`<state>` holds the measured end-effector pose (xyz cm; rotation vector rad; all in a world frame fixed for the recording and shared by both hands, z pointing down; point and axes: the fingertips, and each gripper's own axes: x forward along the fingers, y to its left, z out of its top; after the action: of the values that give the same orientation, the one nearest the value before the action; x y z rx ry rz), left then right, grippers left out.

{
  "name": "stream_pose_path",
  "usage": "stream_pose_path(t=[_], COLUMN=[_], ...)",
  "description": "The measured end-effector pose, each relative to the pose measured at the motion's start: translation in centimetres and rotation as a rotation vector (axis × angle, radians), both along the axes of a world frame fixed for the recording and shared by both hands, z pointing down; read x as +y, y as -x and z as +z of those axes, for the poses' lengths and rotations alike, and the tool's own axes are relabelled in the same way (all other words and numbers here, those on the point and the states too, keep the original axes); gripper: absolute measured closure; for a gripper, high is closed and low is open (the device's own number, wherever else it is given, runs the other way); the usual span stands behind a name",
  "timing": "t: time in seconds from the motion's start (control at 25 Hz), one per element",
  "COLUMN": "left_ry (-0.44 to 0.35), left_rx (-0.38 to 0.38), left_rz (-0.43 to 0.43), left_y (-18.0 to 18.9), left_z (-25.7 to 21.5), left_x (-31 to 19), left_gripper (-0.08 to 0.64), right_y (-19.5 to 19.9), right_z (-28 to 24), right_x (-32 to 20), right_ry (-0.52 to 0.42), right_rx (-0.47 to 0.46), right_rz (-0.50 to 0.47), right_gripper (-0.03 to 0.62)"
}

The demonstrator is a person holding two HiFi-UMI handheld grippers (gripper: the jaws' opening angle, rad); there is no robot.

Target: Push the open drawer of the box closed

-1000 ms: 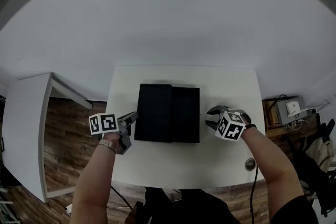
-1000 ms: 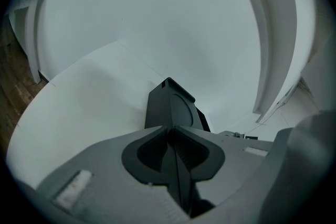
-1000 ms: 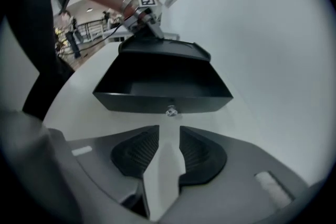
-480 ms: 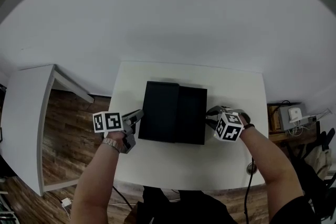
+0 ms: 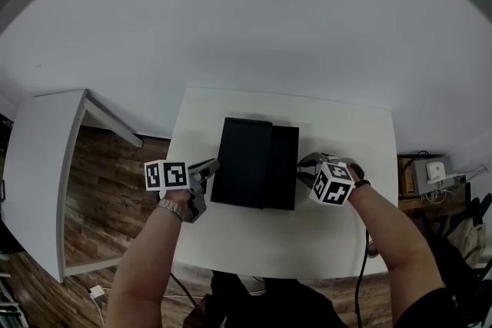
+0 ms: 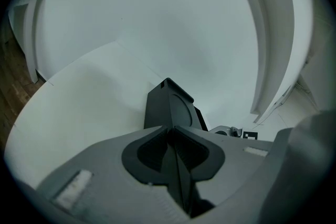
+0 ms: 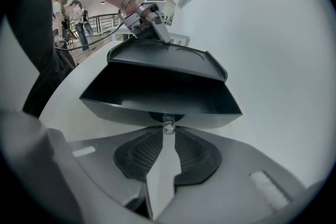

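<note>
Now the drawer is part-way in, held by its knob and braced from the far side

Wide a second ago, the jaws of the right hand-held gripper have just been closing and now pinch the small clear knob on the front of the drawer. Since then the drawer has slid further into the black box, though a strip of it still juts out on the right, so I judge the push is under way but not finished. That gripper tips steeply down at the drawer front, with its forearm reaching in from the lower right. The left hand-held gripper has kept its place, jaws together on nothing. Its tip is set against the box's opposite side, lying flatter, apparently to stop the box sliding across the white table
</note>
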<state>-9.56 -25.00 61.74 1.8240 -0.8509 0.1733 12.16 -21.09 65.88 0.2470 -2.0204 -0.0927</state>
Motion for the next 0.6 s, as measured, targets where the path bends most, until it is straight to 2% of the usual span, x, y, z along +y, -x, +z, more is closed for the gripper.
stream_pose_path(t=[0.6], left_ry=[-0.005], left_rx=[0.029], left_rz=[-0.011], left_y=[0.0], left_z=[-0.1], left_x=[0.1], left_gripper=[0.512], right_y=[3.7], right_z=[-0.1], right_x=[-0.1], right_ry=[0.022], right_rx=[-0.035], right_rz=[-0.018], right_gripper=[0.52])
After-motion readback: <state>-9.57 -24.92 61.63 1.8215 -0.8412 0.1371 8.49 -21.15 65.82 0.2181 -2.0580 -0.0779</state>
